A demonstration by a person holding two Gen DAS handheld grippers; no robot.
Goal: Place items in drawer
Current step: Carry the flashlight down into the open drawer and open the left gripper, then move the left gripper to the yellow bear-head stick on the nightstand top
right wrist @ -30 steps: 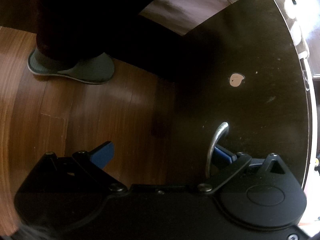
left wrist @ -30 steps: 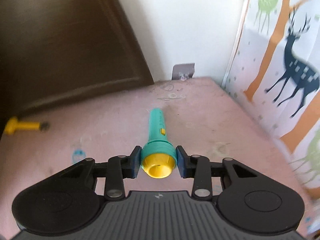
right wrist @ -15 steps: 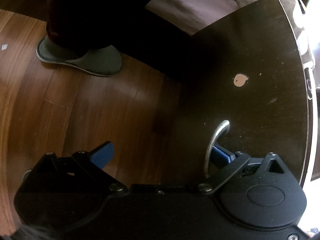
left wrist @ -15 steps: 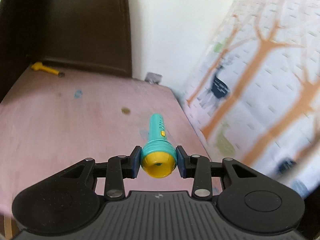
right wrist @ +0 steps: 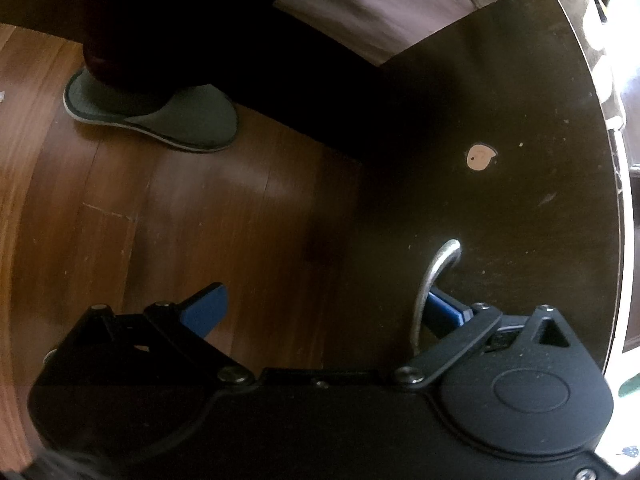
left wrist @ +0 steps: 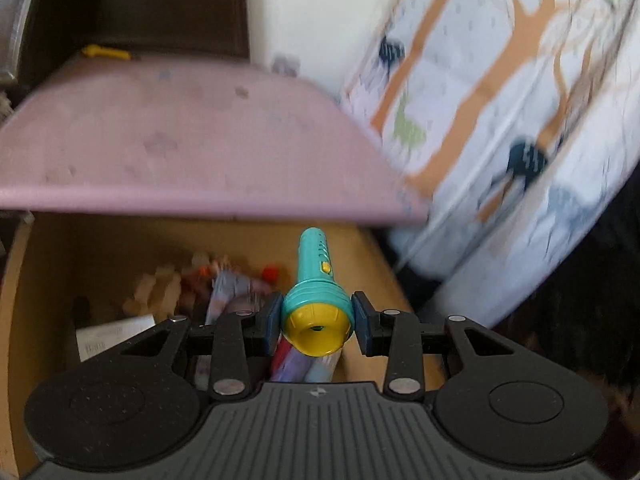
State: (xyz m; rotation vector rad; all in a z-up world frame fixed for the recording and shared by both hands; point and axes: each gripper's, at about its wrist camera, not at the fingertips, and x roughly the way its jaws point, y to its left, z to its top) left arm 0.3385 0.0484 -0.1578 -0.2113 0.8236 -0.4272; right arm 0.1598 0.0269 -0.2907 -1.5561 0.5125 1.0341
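My left gripper [left wrist: 316,322] is shut on a teal toy flashlight [left wrist: 314,284] with a yellow cap, holding it above the open wooden drawer [left wrist: 48,264], which holds several mixed small items [left wrist: 224,284]. My right gripper [right wrist: 320,308] is open; its right finger [right wrist: 442,310] is hooked behind the metal handle [right wrist: 432,276] of the dark drawer front [right wrist: 500,100], and its left finger [right wrist: 206,306] hangs over the floor.
A pink tabletop [left wrist: 180,148] overhangs the drawer, with a yellow tool [left wrist: 106,53] at its far edge. A deer-print curtain [left wrist: 500,112] hangs on the right. In the right wrist view a slippered foot [right wrist: 160,114] stands on the wooden floor [right wrist: 120,208].
My left gripper has carried the flashlight off the pink tabletop and down over the open drawer. My right gripper has stayed hooked on the handle.
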